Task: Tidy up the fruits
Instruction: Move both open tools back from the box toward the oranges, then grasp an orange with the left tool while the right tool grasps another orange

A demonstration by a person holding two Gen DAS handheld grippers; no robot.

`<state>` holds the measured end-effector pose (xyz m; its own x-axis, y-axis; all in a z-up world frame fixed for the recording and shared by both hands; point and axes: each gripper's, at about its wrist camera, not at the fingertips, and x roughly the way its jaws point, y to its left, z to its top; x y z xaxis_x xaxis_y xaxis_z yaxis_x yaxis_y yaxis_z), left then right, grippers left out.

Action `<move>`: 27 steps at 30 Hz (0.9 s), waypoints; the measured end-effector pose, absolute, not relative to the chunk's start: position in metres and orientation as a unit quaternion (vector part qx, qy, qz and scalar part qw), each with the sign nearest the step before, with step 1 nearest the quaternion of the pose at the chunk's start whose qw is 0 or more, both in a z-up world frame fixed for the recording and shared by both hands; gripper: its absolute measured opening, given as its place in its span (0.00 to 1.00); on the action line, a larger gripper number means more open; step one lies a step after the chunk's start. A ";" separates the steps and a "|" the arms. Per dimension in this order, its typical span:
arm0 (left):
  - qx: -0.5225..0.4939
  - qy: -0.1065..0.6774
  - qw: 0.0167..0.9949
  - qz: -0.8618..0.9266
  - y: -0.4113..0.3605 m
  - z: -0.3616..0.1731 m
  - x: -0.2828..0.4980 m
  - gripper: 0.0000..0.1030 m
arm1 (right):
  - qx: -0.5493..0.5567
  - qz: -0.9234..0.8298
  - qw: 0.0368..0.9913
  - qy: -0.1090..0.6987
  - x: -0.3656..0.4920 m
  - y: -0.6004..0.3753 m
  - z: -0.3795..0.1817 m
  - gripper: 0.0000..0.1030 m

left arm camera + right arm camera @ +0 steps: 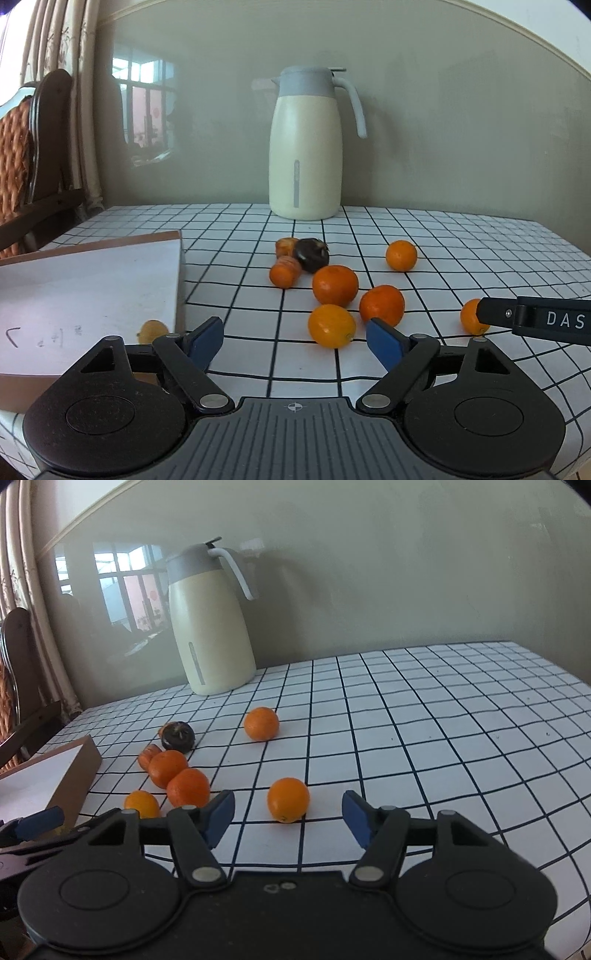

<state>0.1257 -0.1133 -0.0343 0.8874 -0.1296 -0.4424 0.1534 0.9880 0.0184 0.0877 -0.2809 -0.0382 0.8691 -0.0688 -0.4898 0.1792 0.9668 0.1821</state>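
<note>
Several oranges lie loose on the checked tablecloth point(461, 251). In the left wrist view my left gripper point(295, 341) is open and empty, with one orange point(331, 325) just ahead between its blue fingertips point(384, 341). More oranges point(335, 285) point(382, 304) point(401, 255) lie beyond it, with a dark fruit point(312, 253). A small yellow fruit point(152, 331) sits by the box. My right gripper point(288, 818) is open and empty, with an orange point(288, 799) just ahead of its fingertips. One of its fingers shows in the left wrist view point(532, 317).
An open cardboard box point(85, 288) stands at the left of the table, also in the right wrist view point(70, 775). A cream thermos jug point(306, 147) stands at the back by the wall. A wooden chair point(33, 155) is off the table's left edge.
</note>
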 end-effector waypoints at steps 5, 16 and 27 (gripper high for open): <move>0.031 0.232 0.969 -0.077 -0.123 -0.039 0.135 0.75 | 0.107 -0.069 0.960 0.249 0.092 -0.281 -0.040 0.55; 0.030 0.253 0.964 -0.079 -0.138 -0.049 0.159 0.54 | 0.122 -0.076 0.957 0.252 0.102 -0.288 -0.045 0.55; 0.024 0.263 0.961 -0.088 -0.146 -0.056 0.168 0.35 | 0.128 -0.073 0.954 0.259 0.112 -0.290 -0.050 0.50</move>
<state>0.1685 -0.1458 -0.0562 0.8464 -0.1554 -0.5094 0.1810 0.9835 0.0008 0.1121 -0.2905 -0.0502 0.8550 -0.0729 -0.5135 0.2058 0.9565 0.2068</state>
